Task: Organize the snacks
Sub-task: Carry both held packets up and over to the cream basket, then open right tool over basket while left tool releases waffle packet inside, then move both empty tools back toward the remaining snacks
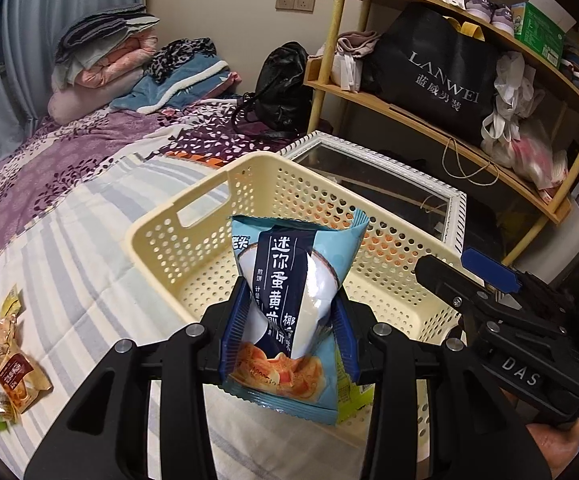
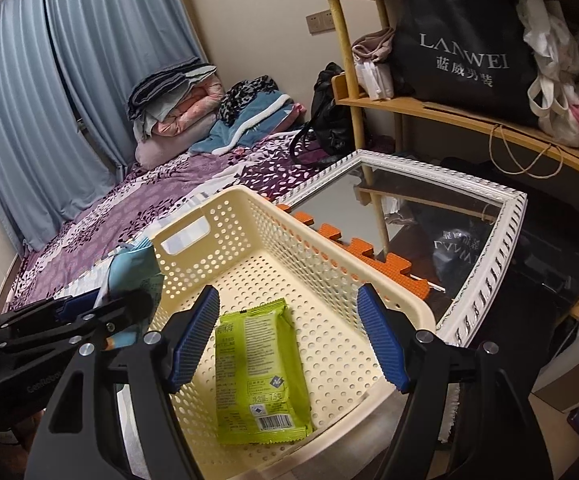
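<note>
My left gripper (image 1: pixel 289 336) is shut on a light blue snack bag (image 1: pixel 293 304) with dark blue Chinese print, held upright over the near edge of the cream perforated basket (image 1: pixel 161 236). A green snack packet (image 2: pixel 257 372) lies flat on the floor of the basket (image 2: pixel 329 264). My right gripper (image 2: pixel 289 340) is open and empty, hovering above the green packet. The right gripper also shows in the left wrist view (image 1: pixel 485 280), at the basket's right side. The left gripper with the blue bag shows in the right wrist view (image 2: pixel 121 304), left of the basket.
Several loose snack packets (image 1: pixel 5 364) lie on the striped bedspread at the left. A white-framed mirror (image 2: pixel 485 236) lies right of the basket, with orange foam mat (image 2: pixel 361 248) between. Wooden shelves (image 1: pixel 429 112) with bags stand behind. Folded bedding (image 1: pixel 105 56) is piled at the bed's far end.
</note>
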`<action>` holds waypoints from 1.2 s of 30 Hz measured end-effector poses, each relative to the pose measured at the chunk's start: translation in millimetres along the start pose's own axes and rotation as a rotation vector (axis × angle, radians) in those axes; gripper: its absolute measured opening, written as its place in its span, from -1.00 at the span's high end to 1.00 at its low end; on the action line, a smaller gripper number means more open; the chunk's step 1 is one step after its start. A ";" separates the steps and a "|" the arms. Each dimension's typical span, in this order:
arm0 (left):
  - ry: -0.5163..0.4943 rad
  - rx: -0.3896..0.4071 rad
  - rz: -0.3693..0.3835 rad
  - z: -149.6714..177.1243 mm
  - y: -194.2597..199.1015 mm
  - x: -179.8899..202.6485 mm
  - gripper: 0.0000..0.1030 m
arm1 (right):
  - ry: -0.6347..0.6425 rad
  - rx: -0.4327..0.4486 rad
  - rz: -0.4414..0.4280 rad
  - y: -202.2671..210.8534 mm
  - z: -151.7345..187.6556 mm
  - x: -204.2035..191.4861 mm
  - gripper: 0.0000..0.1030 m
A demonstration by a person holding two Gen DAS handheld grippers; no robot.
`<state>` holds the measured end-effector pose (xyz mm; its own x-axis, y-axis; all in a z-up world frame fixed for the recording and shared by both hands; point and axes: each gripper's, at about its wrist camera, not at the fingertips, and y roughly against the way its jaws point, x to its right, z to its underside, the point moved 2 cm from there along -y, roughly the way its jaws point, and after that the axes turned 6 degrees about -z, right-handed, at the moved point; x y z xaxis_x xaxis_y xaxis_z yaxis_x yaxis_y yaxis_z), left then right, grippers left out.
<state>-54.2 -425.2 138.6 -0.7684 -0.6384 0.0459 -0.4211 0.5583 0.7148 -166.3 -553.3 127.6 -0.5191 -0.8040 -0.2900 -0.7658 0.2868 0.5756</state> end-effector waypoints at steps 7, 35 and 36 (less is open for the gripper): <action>-0.004 0.011 -0.028 -3.5 -4.5 0.7 -0.40 | -0.025 0.012 0.012 1.6 -0.6 7.2 -0.39; 0.024 0.070 -0.229 -1.4 36.0 -52.2 -0.94 | 0.015 0.024 -0.031 6.2 -0.9 -34.3 -0.58; 0.029 0.070 -0.235 -0.4 37.7 -55.6 -0.94 | 0.019 0.024 -0.035 6.4 -0.6 -37.4 -0.58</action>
<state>-27.1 -368.8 163.4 -0.6315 -0.7694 -0.0958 -0.6199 0.4269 0.6584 -151.5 -521.7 142.6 -0.4852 -0.8231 -0.2951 -0.7921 0.2707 0.5472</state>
